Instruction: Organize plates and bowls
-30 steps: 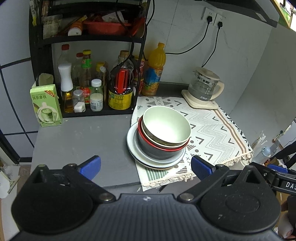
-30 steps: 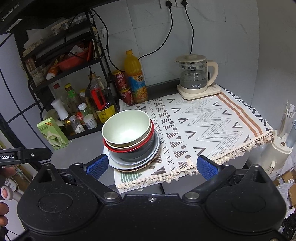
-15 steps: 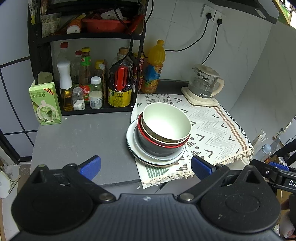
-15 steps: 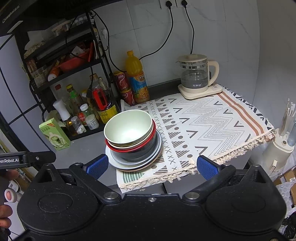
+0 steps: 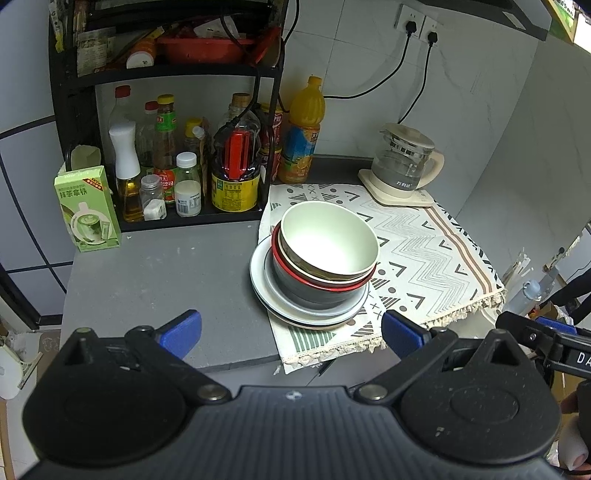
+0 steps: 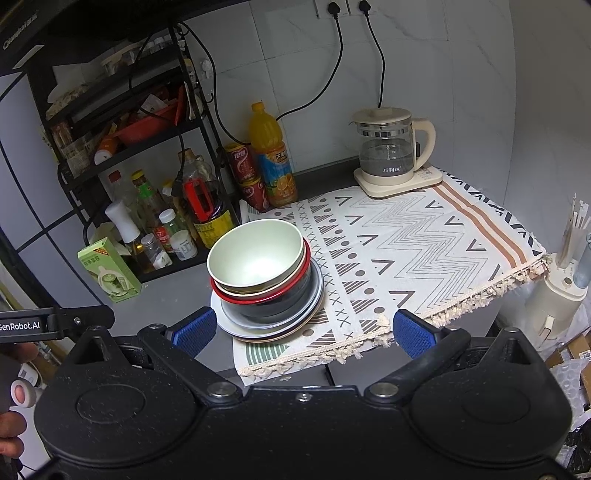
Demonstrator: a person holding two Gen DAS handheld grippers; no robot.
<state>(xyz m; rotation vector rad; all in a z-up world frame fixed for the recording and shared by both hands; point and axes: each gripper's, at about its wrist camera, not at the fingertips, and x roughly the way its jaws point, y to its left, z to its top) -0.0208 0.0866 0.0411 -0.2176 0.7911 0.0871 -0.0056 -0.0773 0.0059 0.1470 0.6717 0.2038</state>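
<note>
Drifted back a little since the earlier frames, so the stack of bowls and plates [image 5: 314, 266] [image 6: 264, 280] sits slightly higher in both views. Rests on the near left corner of the patterned cloth [image 5: 417, 251] [image 6: 406, 243], on the grey surface [image 5: 155, 273]. Lies ahead of the left tongs [image 5: 291, 328], between their blue tips, untouched. Ahead of the right tongs [image 6: 303, 332] too, nearer the left tip. Both tongs spread wide, holding nothing.

White tiled walls [image 5: 369, 74] meet in a corner at upper right, two plugs in a socket [image 5: 417, 27] there. A black shelf rack [image 5: 166, 74] fills the upper left. A grey tabletop [image 5: 147, 277] spans the middle, patterned cloth [image 5: 424, 251] covering its right half.
</note>
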